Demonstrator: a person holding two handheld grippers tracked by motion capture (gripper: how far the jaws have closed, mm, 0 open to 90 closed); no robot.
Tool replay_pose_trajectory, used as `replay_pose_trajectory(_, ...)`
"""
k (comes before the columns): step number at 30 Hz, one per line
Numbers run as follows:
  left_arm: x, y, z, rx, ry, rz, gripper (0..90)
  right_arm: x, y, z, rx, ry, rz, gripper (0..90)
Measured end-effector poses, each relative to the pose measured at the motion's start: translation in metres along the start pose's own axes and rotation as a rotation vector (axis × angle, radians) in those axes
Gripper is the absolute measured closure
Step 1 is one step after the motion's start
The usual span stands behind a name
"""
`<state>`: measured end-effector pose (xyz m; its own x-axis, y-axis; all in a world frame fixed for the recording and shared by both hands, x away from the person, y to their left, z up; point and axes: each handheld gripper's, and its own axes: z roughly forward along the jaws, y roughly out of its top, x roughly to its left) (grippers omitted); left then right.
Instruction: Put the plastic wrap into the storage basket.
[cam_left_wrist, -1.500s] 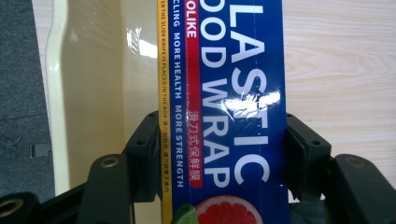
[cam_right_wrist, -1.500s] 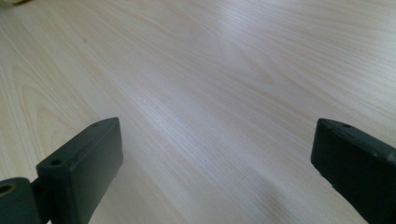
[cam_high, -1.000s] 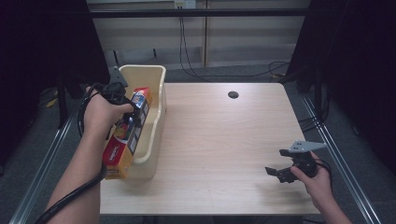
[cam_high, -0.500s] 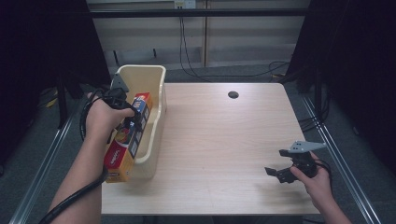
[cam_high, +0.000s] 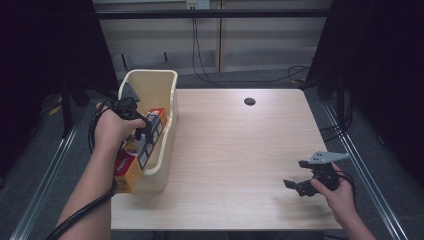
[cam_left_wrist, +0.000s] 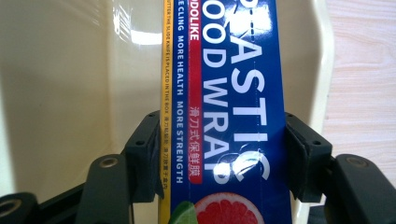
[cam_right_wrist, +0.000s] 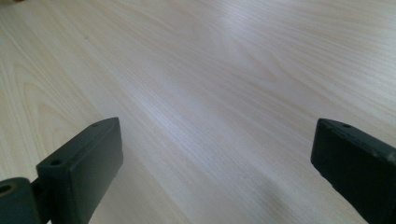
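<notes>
My left gripper (cam_high: 142, 127) is clamped on a long box of plastic wrap (cam_high: 137, 150), its two black pads pressing the blue printed face from either side in the left gripper view, where the box (cam_left_wrist: 224, 116) runs straight up between the jaws and a grapefruit picture sits at the bottom edge. The box lies tilted in the cream bin (cam_high: 167, 95) — one end low at the bin's near end, where the orange side shows, the other end raised toward the bin's middle under my left hand (cam_high: 114, 129). The bin stands on the left edge of the wooden table (cam_high: 240, 150), its long side running away from me. My right gripper (cam_high: 296, 186) rests well apart from the bin, low over the table's near right corner, jaws spread wide with nothing between them; in the right gripper view its pads (cam_right_wrist: 81, 168) frame bare wood grain. A small dark hole (cam_high: 249, 101) marks the tabletop far from me, well to the right of the bin.
</notes>
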<state>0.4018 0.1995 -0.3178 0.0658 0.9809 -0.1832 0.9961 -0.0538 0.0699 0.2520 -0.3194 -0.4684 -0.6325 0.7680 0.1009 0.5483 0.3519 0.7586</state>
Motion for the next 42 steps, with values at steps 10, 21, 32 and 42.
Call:
replay_pose_trajectory(10, 0.000, 0.001, 0.010, 0.007, 0.003, -0.001, 39.7, -0.001, -0.001, 0.001, 0.006, 0.004, 0.000, 2.3)
replay_pose_trajectory(21, -0.005, 0.002, 0.009, 0.010, 0.006, -0.001, 37.5, -0.001, -0.001, 0.000, 0.002, 0.003, 0.001, 2.3)
replay_pose_trajectory(32, -0.014, 0.003, -0.024, -0.060, -0.078, 0.010, 36.4, 0.000, 0.000, 0.000, 0.005, 0.001, -0.002, 2.3)
replay_pose_trajectory(42, -0.034, 0.006, -0.034, -0.108, -0.132, 0.055, 32.5, 0.000, 0.000, 0.000, 0.005, 0.002, 0.000, 2.4)
